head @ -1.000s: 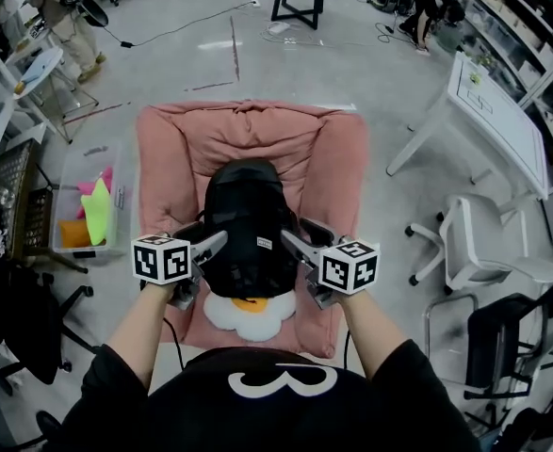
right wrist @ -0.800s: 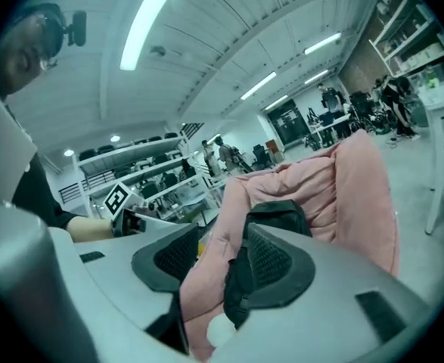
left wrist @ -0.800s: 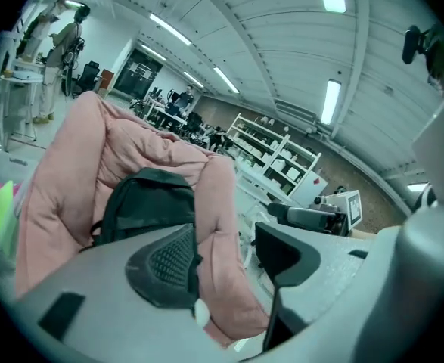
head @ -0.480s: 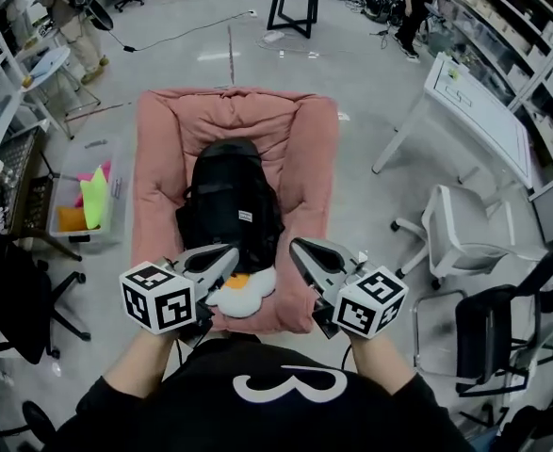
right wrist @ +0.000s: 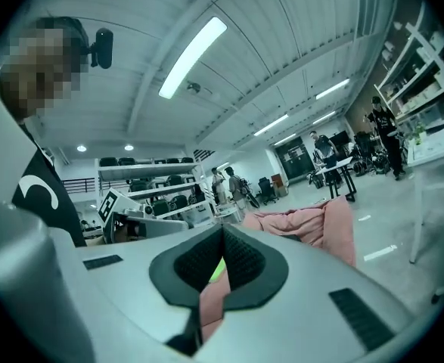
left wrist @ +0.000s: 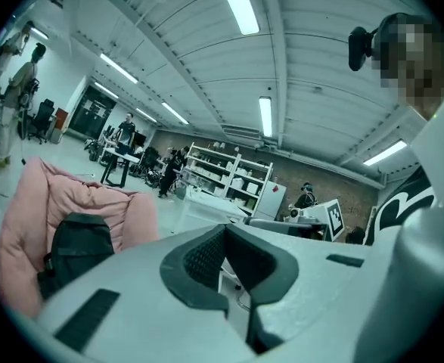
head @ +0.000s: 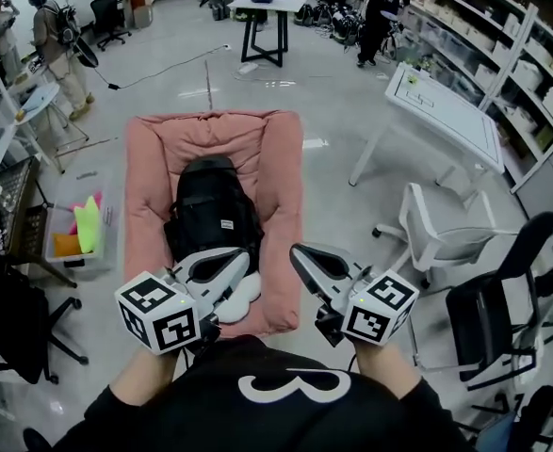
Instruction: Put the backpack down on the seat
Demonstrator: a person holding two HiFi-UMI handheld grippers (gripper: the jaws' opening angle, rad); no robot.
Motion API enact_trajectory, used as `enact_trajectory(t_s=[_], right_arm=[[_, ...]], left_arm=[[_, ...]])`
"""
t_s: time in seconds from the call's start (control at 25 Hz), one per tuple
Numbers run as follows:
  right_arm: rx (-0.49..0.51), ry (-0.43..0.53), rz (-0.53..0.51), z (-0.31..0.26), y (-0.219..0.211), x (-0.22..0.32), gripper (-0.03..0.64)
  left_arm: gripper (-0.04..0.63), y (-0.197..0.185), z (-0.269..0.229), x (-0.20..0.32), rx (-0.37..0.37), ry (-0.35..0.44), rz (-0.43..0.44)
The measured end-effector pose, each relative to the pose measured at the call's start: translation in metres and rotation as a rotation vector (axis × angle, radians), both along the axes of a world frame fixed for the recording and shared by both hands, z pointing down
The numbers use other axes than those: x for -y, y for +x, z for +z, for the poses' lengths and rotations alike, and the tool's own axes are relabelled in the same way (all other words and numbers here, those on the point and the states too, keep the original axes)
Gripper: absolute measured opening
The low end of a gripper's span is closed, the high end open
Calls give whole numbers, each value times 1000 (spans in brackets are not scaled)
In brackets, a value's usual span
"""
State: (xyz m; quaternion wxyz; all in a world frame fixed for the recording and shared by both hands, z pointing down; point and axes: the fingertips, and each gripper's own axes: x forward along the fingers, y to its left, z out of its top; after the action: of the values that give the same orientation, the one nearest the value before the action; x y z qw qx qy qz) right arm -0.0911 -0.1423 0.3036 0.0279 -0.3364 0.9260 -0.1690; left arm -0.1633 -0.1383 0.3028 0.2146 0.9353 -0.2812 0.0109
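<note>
Left hand-held gripper (head: pixel 241 260) has its jaws pressed together on nothing, and the right hand-held gripper (head: pixel 298 250) is likewise closed and empty; each gripper's own view shows its ribbed pads meeting. From the head view, both hover at the near end of the pink seat (head: pixel 281 168), apart from the black backpack (head: pixel 210 217), which lies lengthwise on the seat cushion, with a white cushion (head: pixel 246 295) just beside its near end. The left gripper view catches the backpack low at its left, resting against the pink padding. The right gripper view shows only the seat's pink edge, not the backpack. Each gripper view also takes in the other gripper's marker cube (left wrist: pixel 333 218).
</note>
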Motion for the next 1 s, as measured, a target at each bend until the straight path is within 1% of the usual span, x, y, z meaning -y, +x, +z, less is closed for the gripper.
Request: enact_trajectory(t_s=[0.12,0.24,0.32,0.52,0.72,1.0], right_arm=[[-8,22,0,-3,3,-15,5],[-39,51,8,-7,2,-25,3],[-52,48,11,-6,1,-27,3],[-63,17,14,7,-1,-30,5],[-65,21,-7,6,-9,-37,3],[-56,10,-21,8,-12,-42,3]], left_arm=[[6,5,-5,-12,13,31,0],[6,6,-8,-20,38,58,3],[6,5,-7,-21,45,67,2],[6,-4,-2,-25,59,65,-15],[6,-10,4,-30,76,61,-29],[6,-13,2,-36,71,65,-35]])
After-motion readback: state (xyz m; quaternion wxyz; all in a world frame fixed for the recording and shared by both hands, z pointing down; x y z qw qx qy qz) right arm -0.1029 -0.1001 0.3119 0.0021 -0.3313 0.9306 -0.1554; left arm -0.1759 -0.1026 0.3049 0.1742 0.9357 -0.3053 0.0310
